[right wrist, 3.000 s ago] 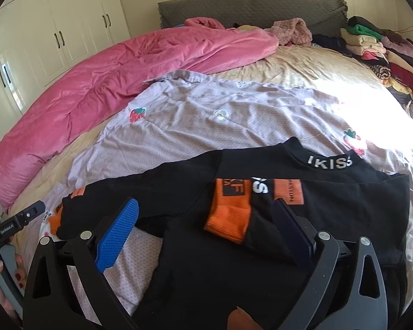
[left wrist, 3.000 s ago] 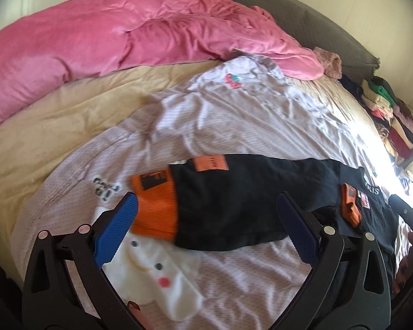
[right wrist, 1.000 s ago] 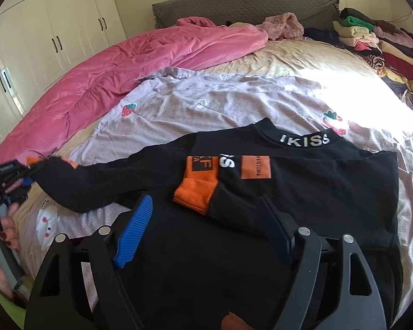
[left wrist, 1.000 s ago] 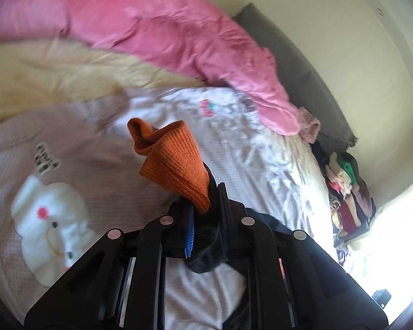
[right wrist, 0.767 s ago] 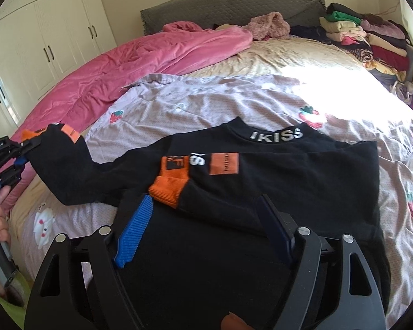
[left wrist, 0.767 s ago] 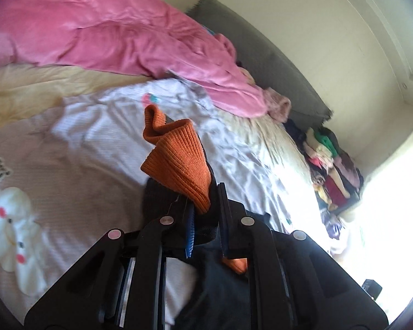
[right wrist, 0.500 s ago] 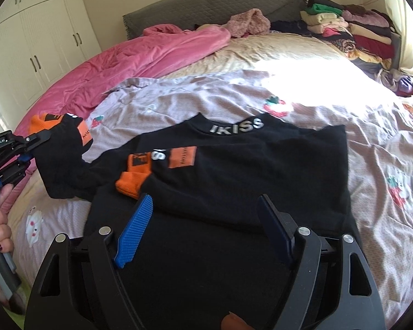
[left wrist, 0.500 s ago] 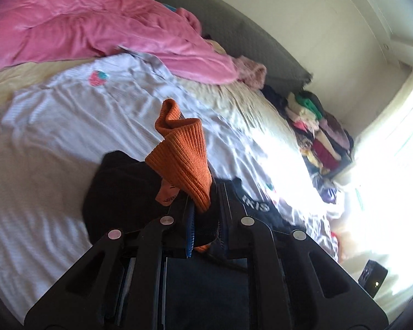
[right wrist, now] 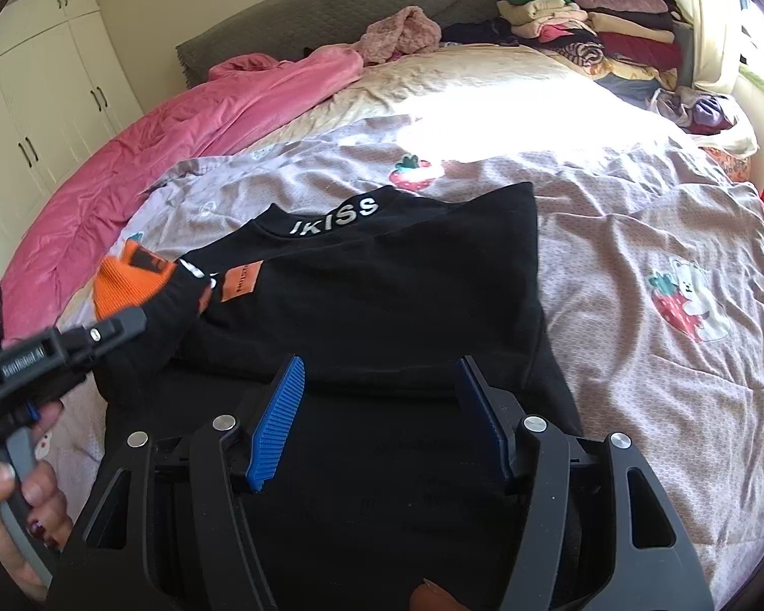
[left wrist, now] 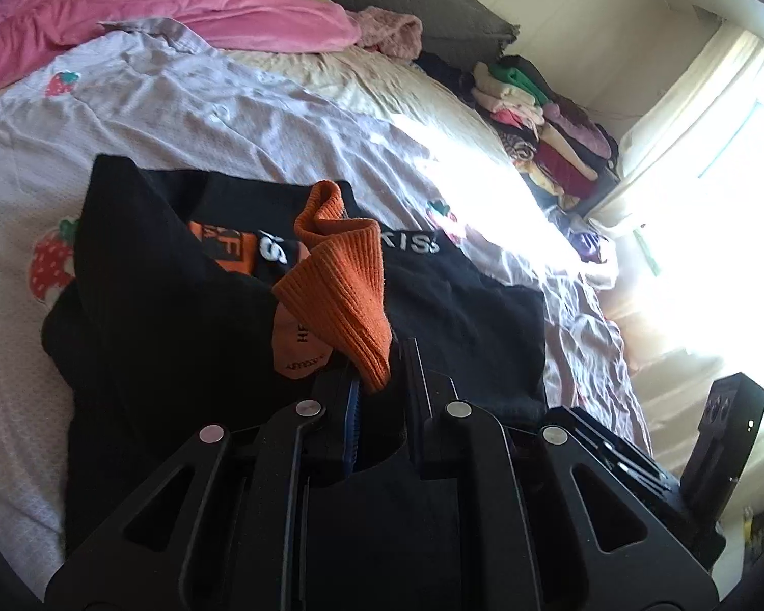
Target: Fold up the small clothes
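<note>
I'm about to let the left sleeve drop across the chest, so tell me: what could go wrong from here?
1. The left gripper pinches only the orange cuff, bunched and twisted; released like that, the sleeve may land crumpled.
2. The other sleeve's orange cuff already lies on the black sweater; dragging across could shift it.
3. The right gripper, jaws closing with nothing gripped, hovers over the hem and may snag it.

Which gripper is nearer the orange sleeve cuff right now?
Left. The left gripper is shut on the orange sleeve cuff, carrying it over the black sweatshirt. The right gripper, closing on nothing, hovers over the sweatshirt's lower body.
</note>
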A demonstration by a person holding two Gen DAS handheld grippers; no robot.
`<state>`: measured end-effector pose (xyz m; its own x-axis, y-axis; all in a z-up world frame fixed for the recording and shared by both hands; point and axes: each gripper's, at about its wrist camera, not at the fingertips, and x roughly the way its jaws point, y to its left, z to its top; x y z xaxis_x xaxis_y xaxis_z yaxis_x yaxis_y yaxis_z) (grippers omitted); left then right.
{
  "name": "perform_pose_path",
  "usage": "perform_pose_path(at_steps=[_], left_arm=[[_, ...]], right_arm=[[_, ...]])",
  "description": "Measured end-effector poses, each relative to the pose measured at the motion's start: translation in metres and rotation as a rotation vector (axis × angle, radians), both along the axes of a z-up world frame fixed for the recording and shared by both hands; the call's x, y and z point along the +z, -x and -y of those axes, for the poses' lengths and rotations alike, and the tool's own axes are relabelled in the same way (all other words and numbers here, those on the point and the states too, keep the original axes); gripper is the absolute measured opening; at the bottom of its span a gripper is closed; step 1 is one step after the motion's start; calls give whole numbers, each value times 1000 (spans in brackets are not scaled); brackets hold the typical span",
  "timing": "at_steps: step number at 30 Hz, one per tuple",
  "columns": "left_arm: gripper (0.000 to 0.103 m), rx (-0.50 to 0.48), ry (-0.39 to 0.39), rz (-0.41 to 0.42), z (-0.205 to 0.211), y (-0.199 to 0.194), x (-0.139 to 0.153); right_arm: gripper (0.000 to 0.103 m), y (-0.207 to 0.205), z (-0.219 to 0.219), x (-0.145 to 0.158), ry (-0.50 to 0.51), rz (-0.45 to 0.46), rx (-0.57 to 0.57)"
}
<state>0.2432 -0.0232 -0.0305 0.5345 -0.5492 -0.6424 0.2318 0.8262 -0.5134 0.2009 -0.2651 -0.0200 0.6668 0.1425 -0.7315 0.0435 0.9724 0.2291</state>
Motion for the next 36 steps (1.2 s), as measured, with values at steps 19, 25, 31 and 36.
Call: perform_pose_path(at_steps=[19,25,31,36], left_arm=[[45,17,-75,83,-42,7,21],[63,106,-144,86,-77,8,20],[80,148,-200,104,-94,13,22],[89,171,-221,100,-103,14,18]], right_arm=[[60,-10,-23,-10,-87,-33,72],[60,-31,-49,-24,-68,-69,127],[60,-59,-61,-44,-26,-113,143],[39,-65,-63,-51,-86,-115,158]])
